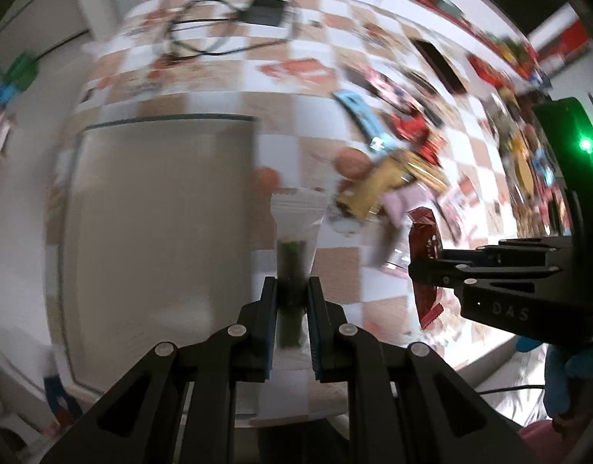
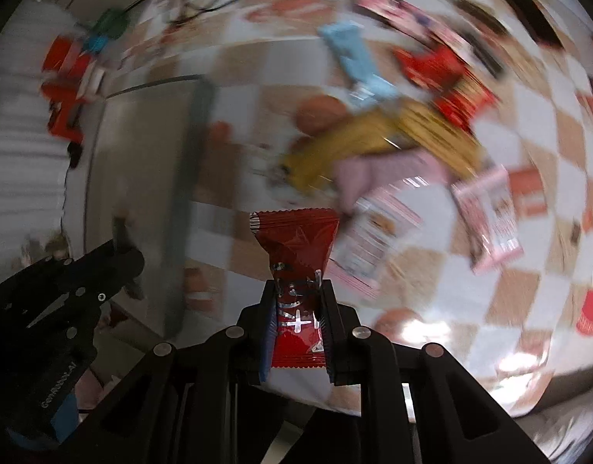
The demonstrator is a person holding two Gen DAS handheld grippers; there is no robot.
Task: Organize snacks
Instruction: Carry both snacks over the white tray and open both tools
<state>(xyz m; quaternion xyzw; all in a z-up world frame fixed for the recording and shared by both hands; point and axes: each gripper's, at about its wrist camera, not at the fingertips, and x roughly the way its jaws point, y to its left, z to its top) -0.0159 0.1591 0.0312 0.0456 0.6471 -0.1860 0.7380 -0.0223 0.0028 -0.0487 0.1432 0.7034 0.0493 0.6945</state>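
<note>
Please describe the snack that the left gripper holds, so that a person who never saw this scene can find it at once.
Above the checkered tablecloth, beside the grey tray, find the left gripper. Its fingers are shut on a clear packet with a dark green stick inside. The right gripper beside it holds a red packet; only this wrapper is see-through.

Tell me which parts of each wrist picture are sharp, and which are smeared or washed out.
Left wrist view: the left gripper and its clear-wrapped dark snack are sharp; the checkered tablecloth is smeared. Right wrist view: the right gripper and its red foil snack packet are sharp; the pile of loose wrappers streaks; glare whitens the lower right.
</note>
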